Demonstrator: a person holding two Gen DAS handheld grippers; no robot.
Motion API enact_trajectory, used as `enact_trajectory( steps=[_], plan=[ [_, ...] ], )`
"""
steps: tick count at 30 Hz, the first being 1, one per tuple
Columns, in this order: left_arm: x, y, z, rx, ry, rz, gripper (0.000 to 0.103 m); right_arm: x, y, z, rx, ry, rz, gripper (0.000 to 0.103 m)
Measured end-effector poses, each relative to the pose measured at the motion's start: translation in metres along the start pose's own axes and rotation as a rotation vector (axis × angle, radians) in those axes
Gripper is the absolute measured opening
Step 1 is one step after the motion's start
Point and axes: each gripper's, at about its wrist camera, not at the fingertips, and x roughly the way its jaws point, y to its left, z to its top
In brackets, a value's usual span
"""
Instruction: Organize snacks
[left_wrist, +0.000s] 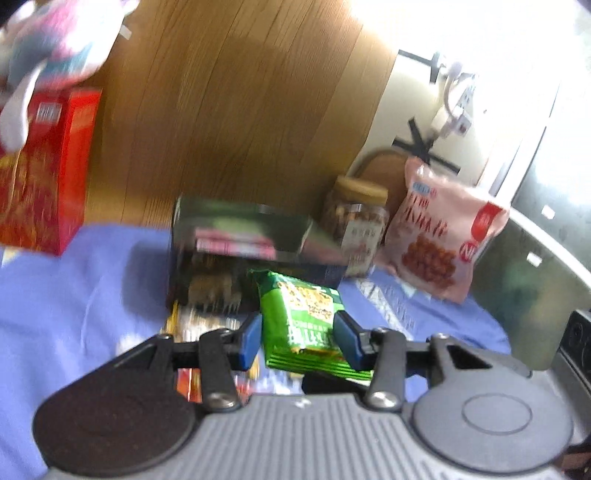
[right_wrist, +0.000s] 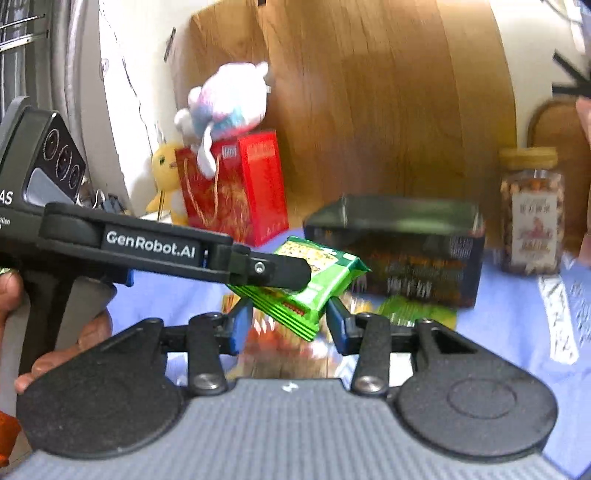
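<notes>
My left gripper (left_wrist: 298, 338) is shut on a green snack packet (left_wrist: 306, 317) and holds it above the blue cloth, in front of a dark mesh basket (left_wrist: 243, 254). In the right wrist view the left gripper's finger (right_wrist: 273, 271) comes in from the left, clamped on the same green packet (right_wrist: 314, 284). My right gripper (right_wrist: 290, 326) is open and empty just below that packet. More loose snack packets (right_wrist: 284, 350) lie on the cloth beneath. The basket (right_wrist: 399, 251) stands behind them.
A red gift bag (left_wrist: 44, 173) with a plush toy (right_wrist: 229, 99) on it stands at the left. A jar of nuts (left_wrist: 356, 225) and a pink snack bag (left_wrist: 439, 232) stand to the right of the basket. A wooden board (left_wrist: 236, 103) rises behind. The blue cloth (left_wrist: 74, 295) covers the table.
</notes>
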Motion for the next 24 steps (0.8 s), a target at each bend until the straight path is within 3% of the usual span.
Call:
enact_trajectory(
  steps=[4,8,14,17,19,24],
  plan=[
    [0.027,-0.003,0.040,0.008,-0.014,0.000,0.042,0.012,-0.004,0.026,-0.062,-0.047,-0.045,0.047],
    [0.076,-0.005,0.070,0.011,0.004,-0.027,0.042,0.039,-0.035,0.051,-0.092,-0.049,-0.110,0.047],
    [0.157,0.002,0.084,-0.050,0.079,-0.035,0.042,0.086,-0.092,0.068,-0.093,-0.004,-0.195,0.049],
    [0.187,0.002,0.080,-0.042,0.129,0.004,0.044,0.104,-0.105,0.063,-0.139,0.010,-0.271,0.054],
    [0.190,-0.001,0.073,-0.014,0.133,0.042,0.045,0.105,-0.108,0.057,-0.154,-0.002,-0.288,0.066],
    [0.155,-0.015,0.056,0.124,0.078,0.176,0.048,0.076,-0.113,0.041,-0.072,-0.048,-0.276,0.066]
  ],
)
